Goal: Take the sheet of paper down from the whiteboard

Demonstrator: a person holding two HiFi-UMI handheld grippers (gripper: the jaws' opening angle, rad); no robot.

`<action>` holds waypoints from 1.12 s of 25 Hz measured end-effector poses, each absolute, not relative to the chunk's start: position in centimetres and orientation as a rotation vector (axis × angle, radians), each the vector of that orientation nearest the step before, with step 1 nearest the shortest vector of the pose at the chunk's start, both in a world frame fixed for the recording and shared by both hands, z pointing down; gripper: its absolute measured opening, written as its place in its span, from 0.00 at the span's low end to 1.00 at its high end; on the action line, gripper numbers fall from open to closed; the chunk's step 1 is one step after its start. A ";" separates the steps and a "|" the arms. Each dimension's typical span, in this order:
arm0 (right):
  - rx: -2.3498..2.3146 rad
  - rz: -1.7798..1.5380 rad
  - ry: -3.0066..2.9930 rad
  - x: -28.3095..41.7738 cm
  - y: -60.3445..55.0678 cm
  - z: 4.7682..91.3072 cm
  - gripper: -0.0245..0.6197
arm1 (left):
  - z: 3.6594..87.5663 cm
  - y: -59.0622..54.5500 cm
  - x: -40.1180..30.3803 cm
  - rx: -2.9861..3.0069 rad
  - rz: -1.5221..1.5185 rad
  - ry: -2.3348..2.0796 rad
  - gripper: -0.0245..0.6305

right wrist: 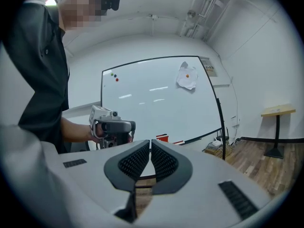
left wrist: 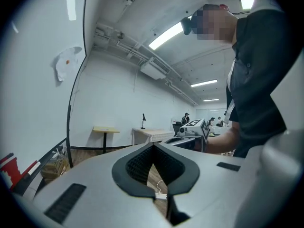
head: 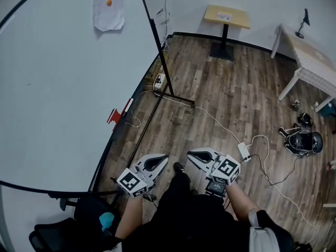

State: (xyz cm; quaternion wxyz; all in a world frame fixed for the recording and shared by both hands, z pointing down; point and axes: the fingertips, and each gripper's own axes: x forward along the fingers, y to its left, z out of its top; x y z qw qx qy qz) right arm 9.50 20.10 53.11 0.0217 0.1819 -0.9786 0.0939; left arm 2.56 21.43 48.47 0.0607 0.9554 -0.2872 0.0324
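Pointing level, left gripper, right gripper

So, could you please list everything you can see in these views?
whiteboard: one, white, at left
sheet of paper: one, white, crumpled, high on the whiteboard
magnet: one, orange, on the sheet of paper
small table: one, light wood, by the far wall
white table: one, at right
lamp: one, black, on the white table
power strip: one, white, on the floor with cables
left gripper: one, grey, jaws together, empty
right gripper: one, grey, jaws together, empty
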 end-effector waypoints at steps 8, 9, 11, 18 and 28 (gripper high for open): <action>0.592 0.248 -2.975 8.2 8.5 51.6 0.07 | 46.8 9.7 -0.5 2.888 -0.013 -0.923 0.05; 0.600 0.232 -2.973 7.6 6.6 51.2 0.07 | 46.7 8.1 -1.3 2.895 -0.005 -0.939 0.05; 0.600 0.188 -2.983 6.1 3.0 49.8 0.07 | 46.3 5.1 -3.1 2.913 0.024 -0.984 0.05; 0.561 0.029 -3.044 0.4 -4.9 44.9 0.07 | 44.8 -3.1 -8.1 2.934 -0.005 -1.063 0.05; 0.478 0.196 -3.026 0.7 -9.6 48.7 0.07 | 45.1 -8.7 -10.6 2.825 -0.057 -1.202 0.05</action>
